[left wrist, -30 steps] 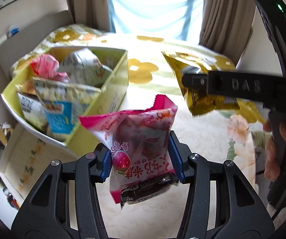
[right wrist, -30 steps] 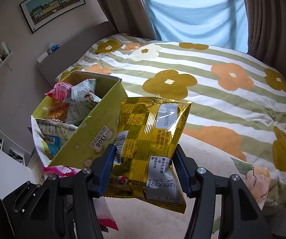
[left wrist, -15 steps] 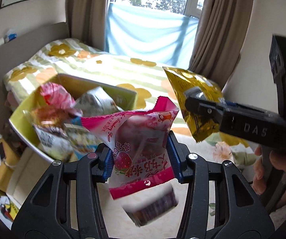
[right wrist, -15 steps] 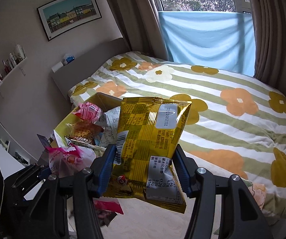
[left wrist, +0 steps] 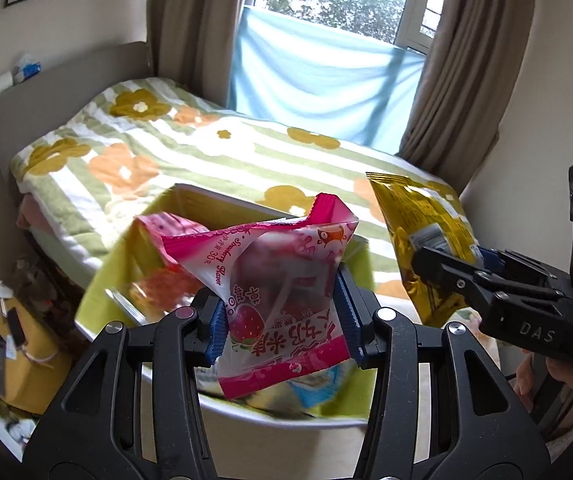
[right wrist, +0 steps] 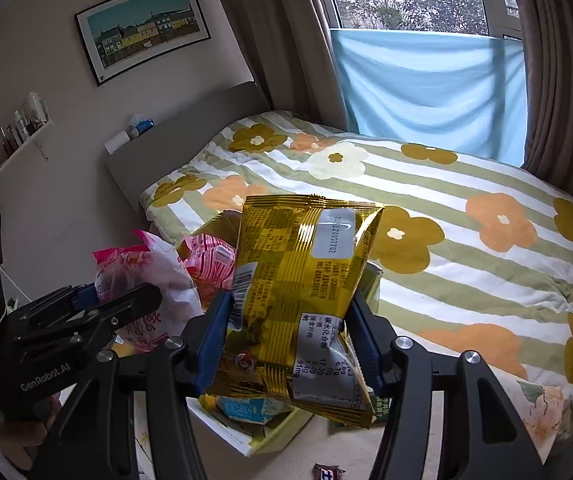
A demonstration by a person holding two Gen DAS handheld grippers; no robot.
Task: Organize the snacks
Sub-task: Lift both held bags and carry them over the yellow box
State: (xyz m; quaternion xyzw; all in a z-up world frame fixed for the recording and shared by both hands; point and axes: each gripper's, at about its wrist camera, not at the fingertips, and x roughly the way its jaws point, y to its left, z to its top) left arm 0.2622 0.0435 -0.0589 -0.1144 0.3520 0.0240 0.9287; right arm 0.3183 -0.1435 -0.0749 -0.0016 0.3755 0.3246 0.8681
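Two grippers are in play, each clamped on one snack bag. On the left, the left gripper point(left wrist: 282, 330) pinches a pink-and-white strawberry packet point(left wrist: 282, 280) between its blue pads point(left wrist: 216, 330), held up over the yellow-green box point(left wrist: 98, 296); the packet reads "Strawberry Flavor" and "30", with Chinese characters lower down. The box holds several more packets, blurred here, one of them pink point(left wrist: 158, 228). To the right, the right gripper point(right wrist: 290, 344) squeezes a single gold bag point(right wrist: 302, 280) by its lower half, above the same box point(right wrist: 270, 436); its back shows a barcode, a nutrition panel and a grey date patch. From the left wrist view the right gripper's body shows "DAS" and a hand point(left wrist: 542, 376) beneath it. Only the right wrist view shows "GenRobot.AI" on the left gripper's body, one framed picture point(right wrist: 142, 30), a shelf of bottles point(right wrist: 10, 132), and a small dark wrapper point(right wrist: 328, 471) on the floor. The flowered bed point(right wrist: 466, 240) lies behind.
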